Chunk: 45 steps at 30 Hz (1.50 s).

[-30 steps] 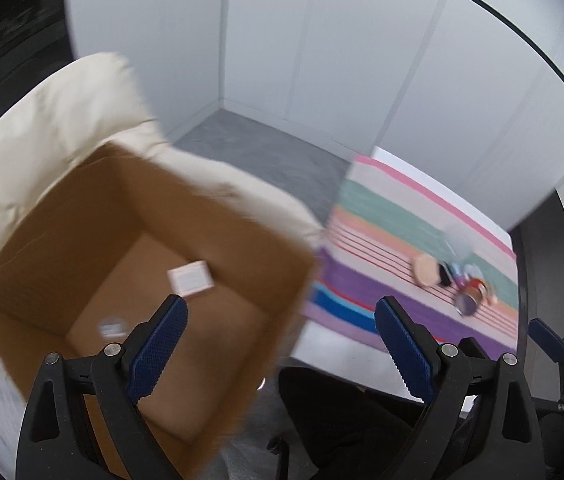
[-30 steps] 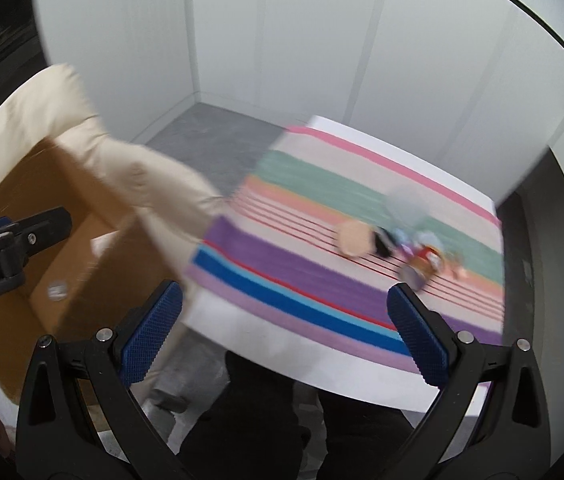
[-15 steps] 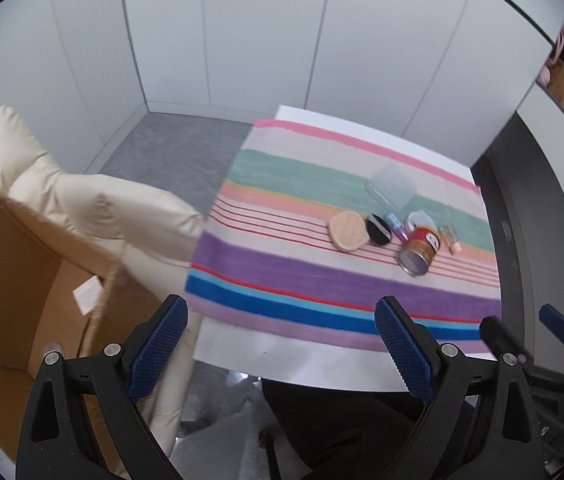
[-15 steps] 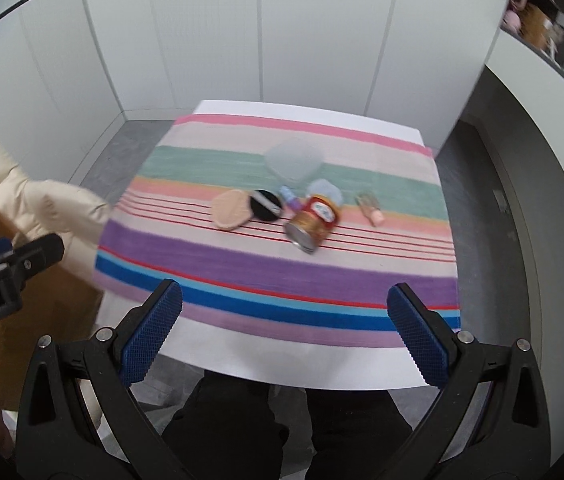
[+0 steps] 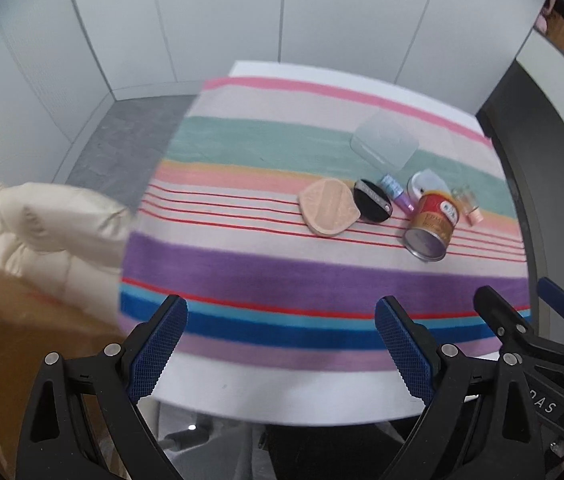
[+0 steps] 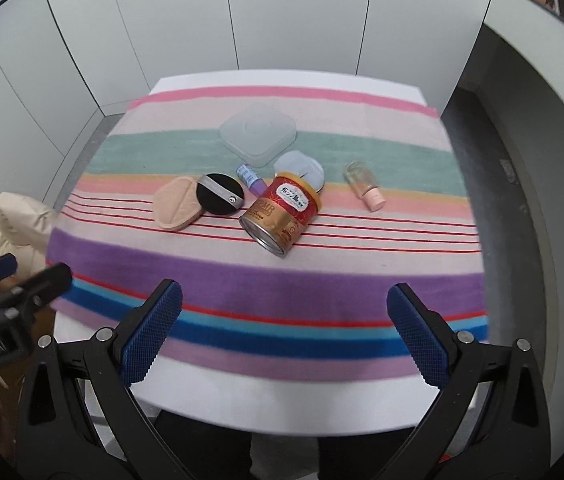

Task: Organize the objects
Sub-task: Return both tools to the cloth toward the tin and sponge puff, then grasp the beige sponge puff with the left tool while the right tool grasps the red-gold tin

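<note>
Both cameras have swung from the cardboard box to the striped cloth (image 5: 282,272). Left view: left gripper (image 5: 282,344) wide, empty, the tin can (image 5: 432,220) well beyond. Right view: right gripper (image 6: 282,332) wide, empty; can (image 6: 282,212) ahead, lying mid-cloth.

Striped cloth (image 6: 265,284): pink, beige, teal, peach, thin red lines, purple, blue bands, on a white table (image 6: 282,404). Red-and-gold metal can (image 6: 282,212). Beige teardrop puff (image 6: 175,202), black round puff (image 6: 219,199) with grey band. Translucent frosted square box (image 6: 257,133). Clear small bottle (image 6: 364,186), pink cap. Purple-blue tube (image 6: 250,178). Gripper pads (image 6: 151,338) blue on black arms. Cream padded fabric (image 5: 41,224); brown cardboard box (image 5: 9,344).
</note>
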Available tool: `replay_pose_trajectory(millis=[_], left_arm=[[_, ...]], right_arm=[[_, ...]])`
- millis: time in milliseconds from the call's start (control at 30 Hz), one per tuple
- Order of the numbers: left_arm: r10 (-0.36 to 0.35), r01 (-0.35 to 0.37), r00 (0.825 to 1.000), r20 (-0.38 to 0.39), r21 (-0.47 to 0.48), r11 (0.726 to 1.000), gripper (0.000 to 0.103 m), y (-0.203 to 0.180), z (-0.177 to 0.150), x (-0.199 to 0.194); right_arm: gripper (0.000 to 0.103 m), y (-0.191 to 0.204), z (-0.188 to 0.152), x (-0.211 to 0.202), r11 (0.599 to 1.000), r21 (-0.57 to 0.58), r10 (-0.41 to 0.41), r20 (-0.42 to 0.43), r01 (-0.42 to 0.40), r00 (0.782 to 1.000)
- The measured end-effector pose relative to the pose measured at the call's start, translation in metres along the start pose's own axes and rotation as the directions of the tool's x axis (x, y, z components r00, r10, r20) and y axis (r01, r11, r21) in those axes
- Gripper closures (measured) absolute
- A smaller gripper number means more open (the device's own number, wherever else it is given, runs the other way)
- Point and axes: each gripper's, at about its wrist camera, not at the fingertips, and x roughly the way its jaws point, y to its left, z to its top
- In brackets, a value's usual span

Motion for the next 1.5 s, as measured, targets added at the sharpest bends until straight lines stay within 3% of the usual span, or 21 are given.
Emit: replay_pose_trajectory(millis=[167,433,533,633,667,700,767,833,900,1033,1200,1500], left_arm=[[-0.006,0.006,0.999,-0.044,-0.002,1.000,0.008,-0.009,0.018,0.055],[0.014,-0.013,0.997,-0.073,0.022,1.000,0.008,-0.023,0.039,0.123],[0.013,-0.012,0.998,-0.069,0.021,1.000,0.008,-0.030,0.045,0.141],[0.064,-0.063,0.998,-0.021,0.058,0.996,0.007,-0.042,0.048,0.147],[0.063,-0.062,0.998,-0.010,0.073,0.995,0.007,-0.046,0.049,0.148],[0.068,-0.068,0.998,0.001,0.088,0.994,0.006,-0.051,0.049,0.149],[0.078,-0.083,0.996,0.039,0.136,0.987,0.010,-0.062,0.048,0.148],[0.068,-0.080,0.995,0.070,0.179,0.981,0.027,-0.072,0.044,0.144],[0.061,-0.076,0.995,0.079,0.194,0.978,0.037,-0.078,0.044,0.143],[0.038,-0.049,0.997,0.065,0.180,0.982,0.048,-0.078,0.045,0.144],[0.065,-0.076,0.996,0.064,0.188,0.979,0.058,-0.082,0.048,0.142],[0.055,-0.063,0.997,0.053,0.170,0.983,0.065,-0.077,0.052,0.127]], right_arm=[[0.001,-0.006,0.012,0.051,1.000,0.025,-0.010,-0.028,0.011,1.000],[0.001,-0.024,0.038,0.110,0.987,0.131,0.105,-0.060,-0.096,0.993],[0.001,-0.021,0.045,0.127,0.985,0.142,0.112,-0.090,-0.099,0.990],[0.015,-0.021,0.046,0.142,0.981,0.161,0.132,-0.123,-0.111,0.984],[0.025,-0.023,0.047,0.142,0.980,0.163,0.134,-0.113,-0.115,0.985],[0.041,-0.023,0.047,0.140,0.982,0.151,0.129,-0.102,-0.113,0.986],[0.046,-0.026,0.047,0.140,0.985,0.143,0.116,-0.100,-0.101,0.988],[0.046,-0.028,0.045,0.138,0.987,0.137,0.099,-0.091,-0.086,0.991],[0.047,-0.030,0.043,0.137,0.988,0.132,0.092,-0.090,-0.079,0.992],[0.047,-0.026,0.039,0.134,0.996,0.081,0.031,-0.074,-0.025,0.997],[0.047,-0.031,0.039,0.134,0.997,0.073,0.006,-0.076,-0.001,0.997],[0.047,-0.048,0.033,0.125,0.997,0.079,-0.010,-0.090,0.018,0.996]])
